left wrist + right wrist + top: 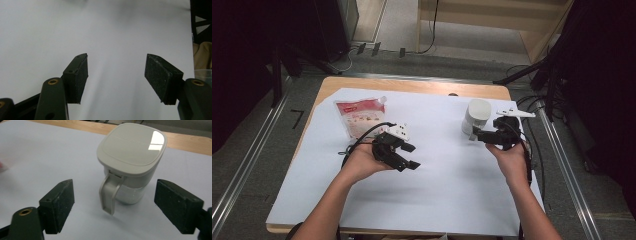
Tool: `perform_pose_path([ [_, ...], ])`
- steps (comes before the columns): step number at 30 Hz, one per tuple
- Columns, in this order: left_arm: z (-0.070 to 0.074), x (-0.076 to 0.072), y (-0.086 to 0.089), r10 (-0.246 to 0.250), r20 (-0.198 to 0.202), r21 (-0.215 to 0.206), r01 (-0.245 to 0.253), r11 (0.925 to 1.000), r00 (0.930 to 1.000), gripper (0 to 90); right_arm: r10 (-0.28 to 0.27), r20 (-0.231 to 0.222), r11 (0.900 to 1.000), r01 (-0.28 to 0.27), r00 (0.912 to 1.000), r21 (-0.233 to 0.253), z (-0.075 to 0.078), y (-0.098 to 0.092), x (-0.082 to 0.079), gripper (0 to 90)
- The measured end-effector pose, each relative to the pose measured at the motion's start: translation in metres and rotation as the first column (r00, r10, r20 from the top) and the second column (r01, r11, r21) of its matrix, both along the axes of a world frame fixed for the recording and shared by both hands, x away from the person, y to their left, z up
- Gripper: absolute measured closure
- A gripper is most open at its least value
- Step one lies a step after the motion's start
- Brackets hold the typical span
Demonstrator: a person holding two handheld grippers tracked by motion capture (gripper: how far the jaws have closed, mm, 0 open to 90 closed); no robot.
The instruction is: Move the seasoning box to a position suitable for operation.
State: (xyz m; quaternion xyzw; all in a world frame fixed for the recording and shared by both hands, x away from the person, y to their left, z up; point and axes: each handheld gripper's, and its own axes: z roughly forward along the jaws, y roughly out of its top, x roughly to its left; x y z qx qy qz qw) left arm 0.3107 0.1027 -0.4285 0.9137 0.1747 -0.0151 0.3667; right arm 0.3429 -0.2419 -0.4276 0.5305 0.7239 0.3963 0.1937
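Observation:
A white lidded container [476,115] with a handle stands at the right of the white sheet; in the right gripper view the container [132,150] is close ahead, its handle [110,192] facing me. My right gripper [477,134] [118,201] is open just in front of it, its jaws wide on either side of the handle and not touching it. A red and white pouch [361,115] lies flat at the back left. My left gripper [412,156] [116,75] hovers open over the bare sheet near the middle, holding nothing.
The white sheet [437,185] covers most of the wooden table [362,84]. Metal rails [247,165] run along the floor on both sides. Black stands and cables [537,100] crowd the far right corner.

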Motion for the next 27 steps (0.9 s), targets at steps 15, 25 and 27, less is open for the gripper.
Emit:
perform_pose_path([
  [15,-0.002,0.001,-0.001,-0.009,-0.001,0.008,0.009,0.9999,1.0000,36.8,-0.153,0.005,0.988,0.153,0.9883,-0.022,-0.017,0.021,0.033,5.7],
  [25,-0.002,0.001,-0.001,-0.013,-0.015,-0.010,0.013,0.9999,0.9998,38.9,-0.265,0.025,0.964,0.266,0.9639,-0.017,-0.032,0.035,0.050,6.2],
  [27,-0.002,0.001,0.000,-0.021,-0.015,-0.003,0.021,0.9998,0.9997,38.9,-0.283,0.028,0.959,0.283,0.9588,-0.026,-0.036,0.037,0.052,6.1],
])
